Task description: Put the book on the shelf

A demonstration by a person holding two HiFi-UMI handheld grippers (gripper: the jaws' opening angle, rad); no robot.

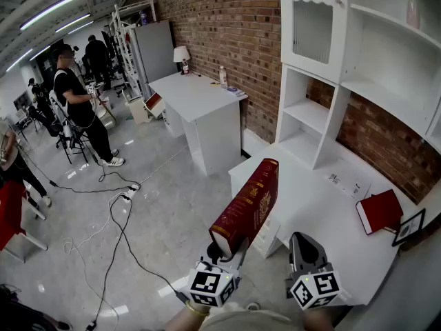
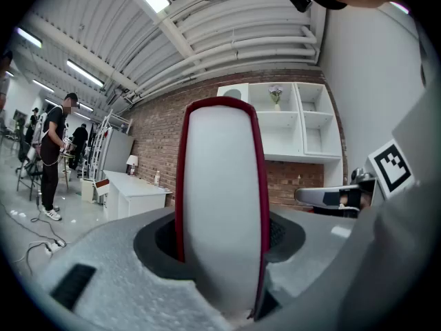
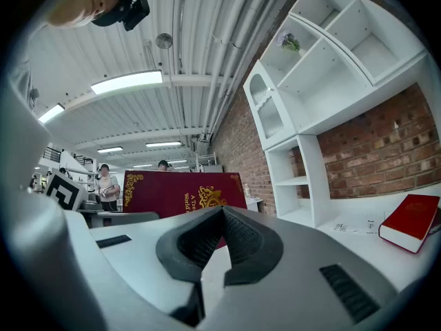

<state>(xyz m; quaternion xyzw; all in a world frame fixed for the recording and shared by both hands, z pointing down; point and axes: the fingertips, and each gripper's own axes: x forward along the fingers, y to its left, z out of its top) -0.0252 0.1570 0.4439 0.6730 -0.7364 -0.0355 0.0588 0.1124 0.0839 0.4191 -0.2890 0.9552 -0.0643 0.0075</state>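
A thick dark-red book with gold print (image 1: 248,209) is held up, tilted, over the near edge of the white table (image 1: 310,205). My left gripper (image 1: 231,248) is shut on its lower end. In the left gripper view the book's white page edge (image 2: 224,205) fills the gap between the jaws of the left gripper (image 2: 224,254). To the right of the book, my right gripper (image 1: 306,248) is shut and holds nothing. In the right gripper view, the right gripper (image 3: 222,216) has its jaws together, and the book's cover (image 3: 179,193) shows behind it. The white shelf unit (image 1: 324,116) stands on the table against the brick wall.
A second red book (image 1: 379,210) lies flat at the table's right, beside a small picture frame (image 1: 410,227) and papers (image 1: 348,185). A white desk with a lamp (image 1: 200,95) stands further back. Cables (image 1: 117,205) cross the floor, and people stand at the far left.
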